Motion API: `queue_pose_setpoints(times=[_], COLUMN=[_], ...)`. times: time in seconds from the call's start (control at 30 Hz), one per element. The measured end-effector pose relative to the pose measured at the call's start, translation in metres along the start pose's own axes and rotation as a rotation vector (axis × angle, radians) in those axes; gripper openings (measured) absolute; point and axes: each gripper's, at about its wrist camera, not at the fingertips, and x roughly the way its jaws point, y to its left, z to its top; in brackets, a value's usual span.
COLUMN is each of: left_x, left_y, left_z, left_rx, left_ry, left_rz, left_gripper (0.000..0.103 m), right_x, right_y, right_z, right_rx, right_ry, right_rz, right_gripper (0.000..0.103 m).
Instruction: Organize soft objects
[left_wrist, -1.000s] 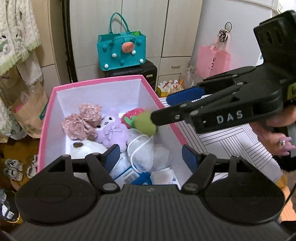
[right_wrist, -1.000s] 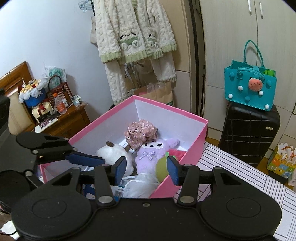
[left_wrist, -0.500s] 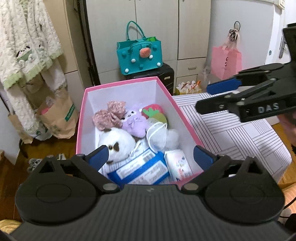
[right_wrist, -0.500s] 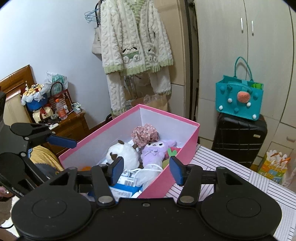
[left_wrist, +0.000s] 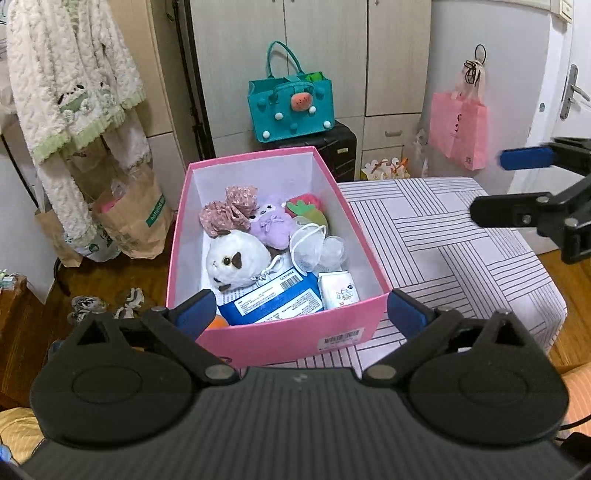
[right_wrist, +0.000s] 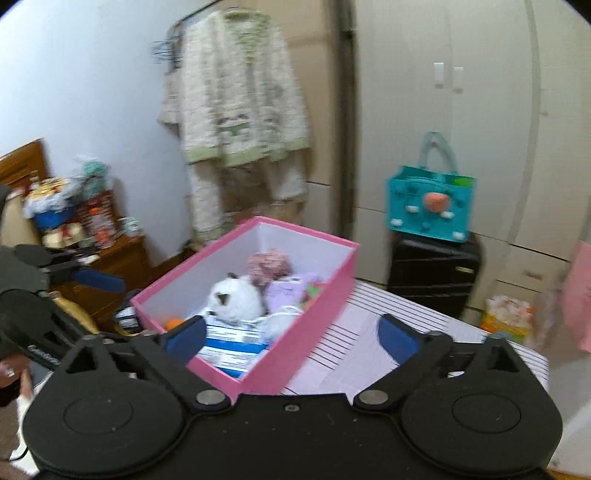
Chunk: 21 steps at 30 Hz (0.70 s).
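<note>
Pink box (left_wrist: 295, 338) sits on the striped desk (left_wrist: 443, 236), at its left edge. Inside: white plush (left_wrist: 236, 262), purple plush (left_wrist: 271, 225), floral scrunchie (left_wrist: 229, 214), mesh pouch (left_wrist: 306, 245), blue packet (left_wrist: 273, 301). Left hand-held gripper (left_wrist: 301, 314) spread wide, empty, in front of the box. Right hand-held gripper (right_wrist: 290, 334) also wide, empty, well clear.

pink box (left_wrist: 288, 338) sits on the striped bed (left_wrist: 450, 236)

I see beige wardrobe doors (left_wrist: 325, 55) along the back wall, a cream knitted cardigan (left_wrist: 70, 85) hanging at left, and a black suitcase (left_wrist: 341, 147) carrying a teal felt bag (left_wrist: 291, 110). Dark wooden floor (left_wrist: 110, 269) lies below.
</note>
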Motion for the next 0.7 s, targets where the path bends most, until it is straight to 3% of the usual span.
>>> queue_pose_setpoints(times=[0.17, 0.4, 0.7], left_x=[-0.012, -0.013, -0.021], left_y=[-0.008, -0.017, -0.028], left_z=[-0.001, -0.003, -0.010], left_rx=[-0.031, -0.088, -0.107], left_ry=[-0.019, 0.002, -0.040], left_rz=[0.012, 0.007, 0.043], left_gripper=[0.103, 0.103, 0.103], right_x=[-0.021, -0.045, -0.058], right_y=[-0.001, -0.007, -0.008], right_z=[-0.007, -0.022, -0.041], right_rx=[0.089, 0.172, 0.228], right_ry=[0.010, 0.033, 0.047], right_rz=[-0.149, -0.197, -0.236], right_gripper=[0.103, 0.103, 0.103])
